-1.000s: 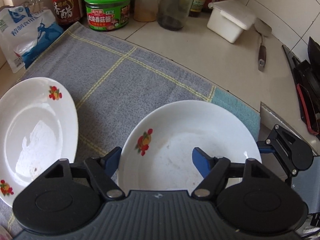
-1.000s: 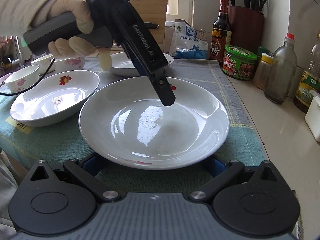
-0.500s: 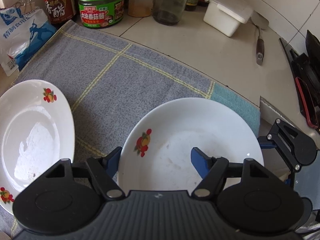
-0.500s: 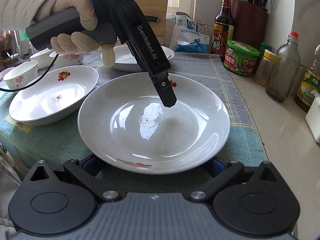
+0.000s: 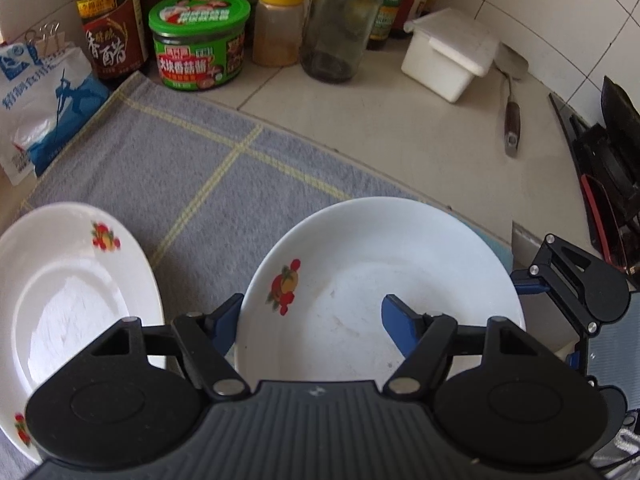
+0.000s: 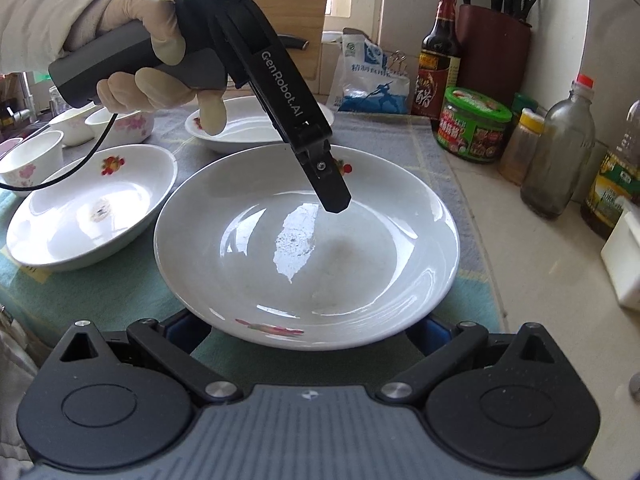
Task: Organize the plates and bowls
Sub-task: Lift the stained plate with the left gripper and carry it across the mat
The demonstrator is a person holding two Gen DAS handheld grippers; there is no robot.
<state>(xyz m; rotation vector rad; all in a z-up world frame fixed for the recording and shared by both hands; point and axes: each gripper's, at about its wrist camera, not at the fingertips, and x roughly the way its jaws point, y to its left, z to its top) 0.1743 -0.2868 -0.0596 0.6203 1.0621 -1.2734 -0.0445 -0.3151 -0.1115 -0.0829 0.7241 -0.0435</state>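
A white deep plate with a fruit print (image 5: 400,264) (image 6: 360,248) lies on the grey towel. My left gripper (image 5: 310,318) is open, straddling the plate's near rim: one blue finger is outside the rim, the other over the plate's inside. In the right wrist view the left gripper's fingers (image 6: 326,184) hang over the plate. My right gripper (image 6: 308,328) is open at the plate's opposite rim, its blue fingers mostly hidden under the rim. A second plate (image 5: 60,300) (image 6: 256,130) and a third plate (image 6: 92,216) lie nearby.
Small floral bowls (image 6: 120,124) stand at the far left. Jars and bottles, including a green-lidded jar (image 5: 198,40), a vinegar bottle (image 5: 110,20), a white box (image 5: 448,54), a salt bag (image 5: 40,96) and a spatula (image 5: 512,120) line the counter. A knife block (image 6: 494,52) stands by the wall.
The left gripper has pulled back and tilted slightly, so more of the jars show. The plate sits a little higher in the right wrist view. Both grippers stay open.
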